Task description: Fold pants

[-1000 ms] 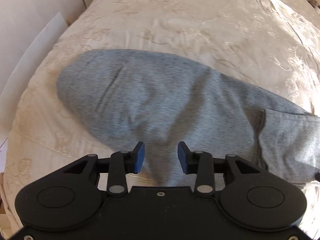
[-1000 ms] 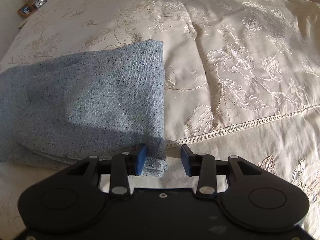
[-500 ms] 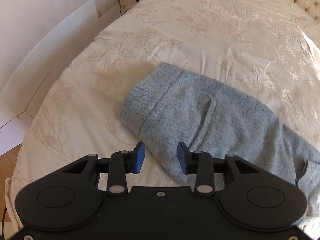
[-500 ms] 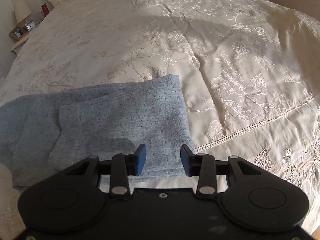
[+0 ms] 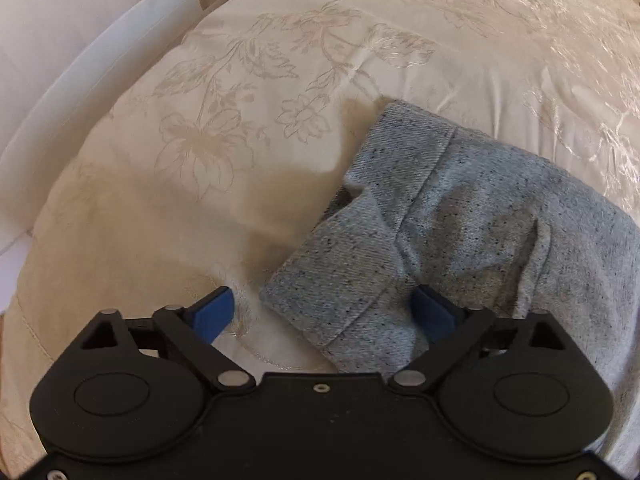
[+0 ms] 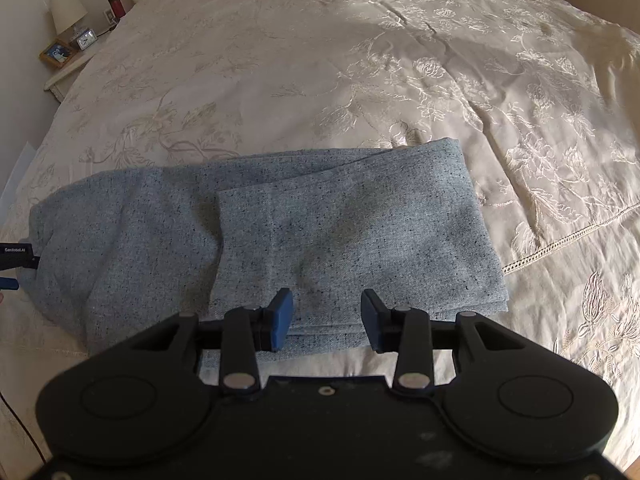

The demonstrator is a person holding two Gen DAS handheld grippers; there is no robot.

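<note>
Grey-blue speckled pants [image 6: 280, 232] lie folded on a cream embroidered bedspread [image 6: 400, 80]. In the left wrist view the waistband end of the pants [image 5: 440, 232] lies bunched at the right. My left gripper [image 5: 324, 312] is wide open, its blue fingers astride a corner of that end, holding nothing. My right gripper [image 6: 326, 320] is open and empty, just above the near edge of the folded leg end. The tip of my left gripper [image 6: 16, 264] shows at the pants' left end in the right wrist view.
A white wall and board [image 5: 80, 60] run along the bed's left side. A nightstand [image 6: 68, 68] with a lamp, clock and picture frame stands at the far left. The bedspread has a lace seam [image 6: 560, 240] at the right.
My left gripper has swung left to the pants' waistband end and opened wider. My right gripper has pulled back and up from the leg end, so more of the folded pants shows.
</note>
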